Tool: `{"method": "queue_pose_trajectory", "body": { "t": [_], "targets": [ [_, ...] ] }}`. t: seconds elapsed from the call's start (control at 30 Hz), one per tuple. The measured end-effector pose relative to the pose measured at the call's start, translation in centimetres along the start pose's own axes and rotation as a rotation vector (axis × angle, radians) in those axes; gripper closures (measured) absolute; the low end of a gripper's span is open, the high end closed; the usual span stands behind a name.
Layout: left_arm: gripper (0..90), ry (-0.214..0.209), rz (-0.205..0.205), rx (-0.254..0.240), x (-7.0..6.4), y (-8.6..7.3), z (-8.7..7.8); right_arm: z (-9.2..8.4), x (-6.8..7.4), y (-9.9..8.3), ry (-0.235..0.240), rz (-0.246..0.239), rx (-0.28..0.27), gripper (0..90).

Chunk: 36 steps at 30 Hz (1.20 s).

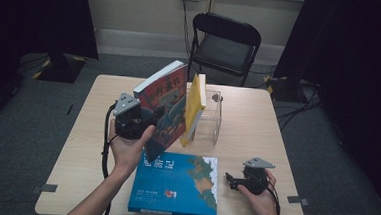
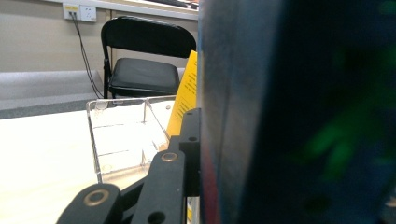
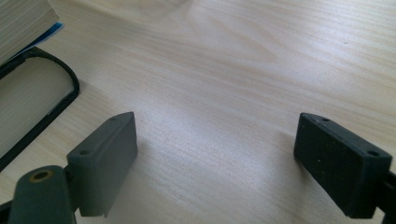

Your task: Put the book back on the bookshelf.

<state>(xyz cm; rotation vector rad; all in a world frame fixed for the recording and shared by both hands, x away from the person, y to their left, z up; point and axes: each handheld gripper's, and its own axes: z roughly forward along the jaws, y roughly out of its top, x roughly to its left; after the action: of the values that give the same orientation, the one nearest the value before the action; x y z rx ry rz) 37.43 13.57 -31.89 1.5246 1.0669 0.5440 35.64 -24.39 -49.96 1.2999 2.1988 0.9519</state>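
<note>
Left claw (image 1: 145, 119) was clamped on the lower edge of the red book (image 1: 164, 106), carrying it tilted in the air above the desk (image 1: 250, 126), just left of the yellow book (image 1: 194, 108) that leaned in the clear stand (image 1: 214, 116). In the left gripper view the one black jaw in sight pressed flat against the red book's (image 2: 289, 116) cover, with the stand (image 2: 126, 135) and yellow book (image 2: 184, 93) just beyond.

The likeliest trouble, as I judged it, was the grip: a thick book pinched near one edge hangs most of its weight away from the jaws, so it could pivot or slide out. Its top corner could also knock the yellow book (already leaning) and tip it over or shove the light stand along the desk. If it came down at this tilt, it might catch the stand's wall rather than slot in.

Red book itself was a fat paperback, its cover red with dark blue-green illustration, its pale page block showing along the upper edge.

Below it a large blue book (image 1: 176, 184) lay flat near the front edge of the desk. Right claw (image 1: 230, 181) rested low just right of that book, its jaws spread wide with nothing but bare desk (image 3: 224, 70) between them.
</note>
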Motion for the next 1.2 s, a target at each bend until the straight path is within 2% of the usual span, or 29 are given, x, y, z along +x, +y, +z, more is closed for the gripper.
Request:
{"method": "queue_pose_trajectory", "body": {
  "t": [0.13, 0.2, 0.33, 0.5, 0.73, 0.87, 0.97, 1.03, 1.2],
  "targets": [
    [74.8, 0.014, 0.022, -0.004, -0.3, 0.1, 0.8, 0.0, 0.0, 0.0, 0.001, 0.0, 0.0, 13.3],
    [74.8, 0.01, 0.011, -0.001, -0.3, 0.1, 1.3, 0.0, 0.0, 0.0, 0.001, 0.0, 0.0, 13.3],
    [74.8, 0.021, 0.028, -0.004, -0.6, 0.1, 2.0, 0.0, 0.0, 0.0, 0.0, 0.0, 0.0, 13.3],
    [74.8, 0.031, 0.021, -0.008, -0.6, 0.1, 2.8, 0.0, 0.0, 0.0, 0.001, 0.0, 0.0, 13.3],
    [74.8, 0.072, 0.025, 0.001, -0.6, -0.5, 4.2, 0.0, 0.0, 0.0, 0.001, 0.0, 0.0, 13.3],
    [74.7, 0.082, 0.015, 0.004, -0.4, -0.6, 4.9, 0.0, 0.0, 0.0, 0.001, 0.0, 0.0, 13.3],
    [74.8, 0.095, 0.033, 0.005, -0.5, -0.8, 5.4, 0.0, 0.0, 0.0, 0.001, 0.0, 0.0, 13.3],
    [74.7, 0.103, 0.021, -0.002, -0.6, -0.9, 5.8, 0.0, 0.0, 0.0, 0.001, 0.0, 0.0, 13.3],
    [74.7, 0.138, 0.031, 0.004, -0.7, -1.5, 7.0, 0.0, 0.0, 0.0, 0.001, 0.0, 0.0, 13.3]
  ]
}}
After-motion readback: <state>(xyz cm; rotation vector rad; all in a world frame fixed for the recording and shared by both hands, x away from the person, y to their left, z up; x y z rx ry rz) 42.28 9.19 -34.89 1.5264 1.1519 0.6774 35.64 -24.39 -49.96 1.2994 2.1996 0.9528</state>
